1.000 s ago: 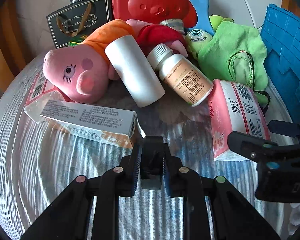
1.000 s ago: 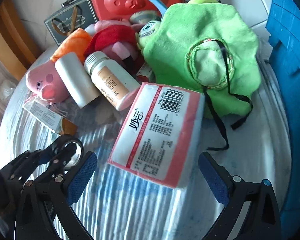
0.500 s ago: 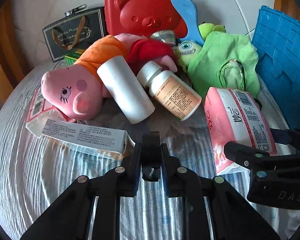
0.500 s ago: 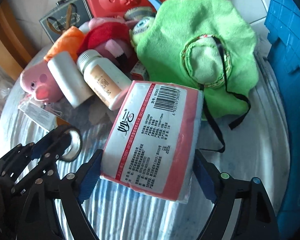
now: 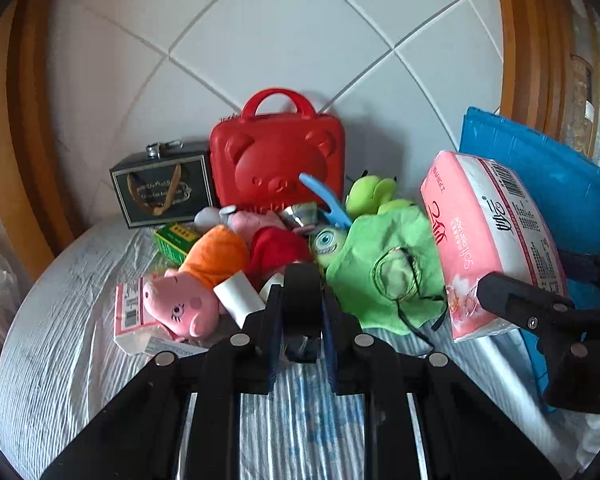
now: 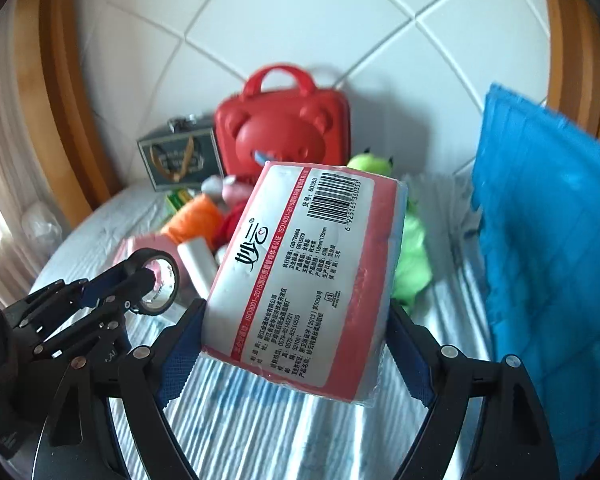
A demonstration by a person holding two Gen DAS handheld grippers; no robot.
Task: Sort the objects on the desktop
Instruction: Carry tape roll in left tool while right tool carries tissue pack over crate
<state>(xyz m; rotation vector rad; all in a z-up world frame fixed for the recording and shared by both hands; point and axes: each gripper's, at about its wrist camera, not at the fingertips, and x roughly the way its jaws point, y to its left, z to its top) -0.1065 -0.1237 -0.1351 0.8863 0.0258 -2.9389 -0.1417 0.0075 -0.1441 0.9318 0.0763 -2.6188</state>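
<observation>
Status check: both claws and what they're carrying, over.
Left claw shut on black tape roll. Right claw shut on pink tissue pack, clear of the table. Blue crate close on its right side.

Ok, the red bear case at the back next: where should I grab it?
Grip the arched handle on the red bear case. It stands upright against the wall, handle clear above the toys crowding its lower face, so come from above and in front, one finger through the loop.

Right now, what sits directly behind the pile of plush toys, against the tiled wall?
A red bear-face case stands upright there, with a dark gift box beside it. Their bases are hidden by the pink pig plush and clutter.
</observation>
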